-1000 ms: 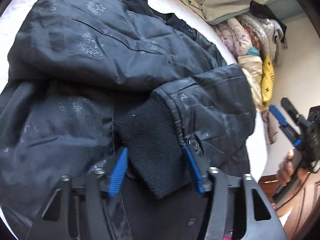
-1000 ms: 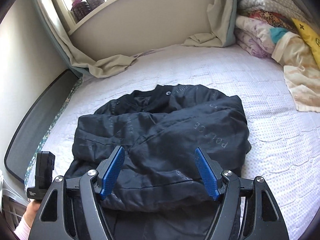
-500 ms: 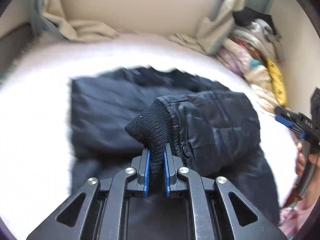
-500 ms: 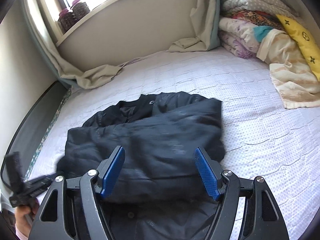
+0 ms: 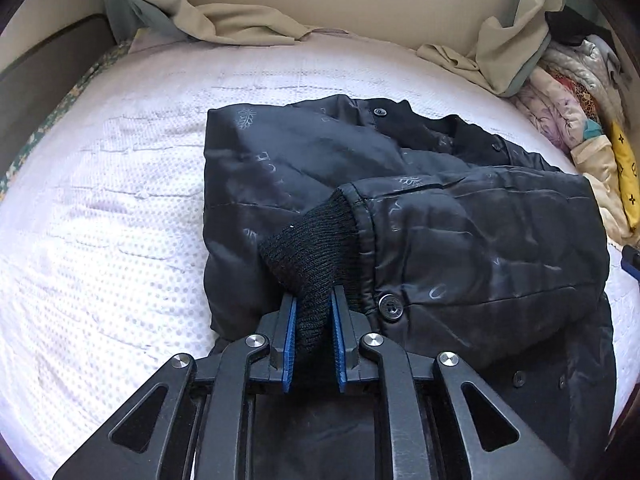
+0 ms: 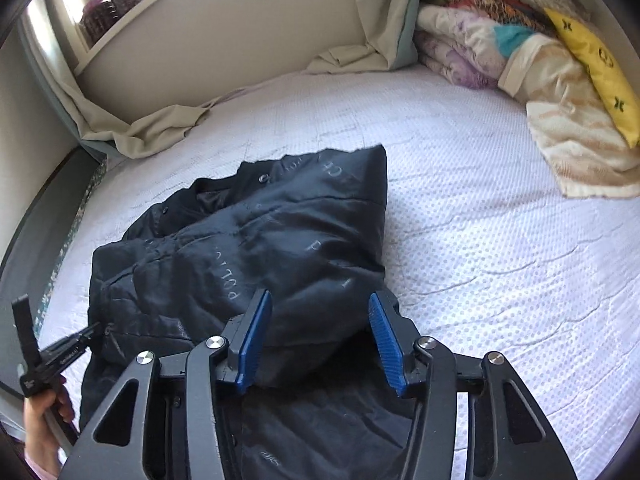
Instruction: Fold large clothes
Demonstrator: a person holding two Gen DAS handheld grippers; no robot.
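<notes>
Nearest to me, my left gripper has its jaws pinched narrow on the black knit cuff of the jacket's sleeve; they have just eased a touch, with the cuff between the blue pads and pressed. Over on the other side, my right gripper has just been closing its jaws, but they stand half open, straddling a puffed fold of the dark jacket without pinching it, as far as I can see. The jacket lies part-folded on the white bed, one sleeve crossed over the body, collar toward the wall. Beyond it, beige curtains and a heap of bedding at the far side.

Risks, as I judge them: the knit cuff is stretchy, so a loosened left grip could let it slide out mid-carry and the sleeve would flop back. The slippery shell could also drag the whole stack sideways if I pull one hand ahead of the other. My right jaws may catch only the top layer.
</notes>
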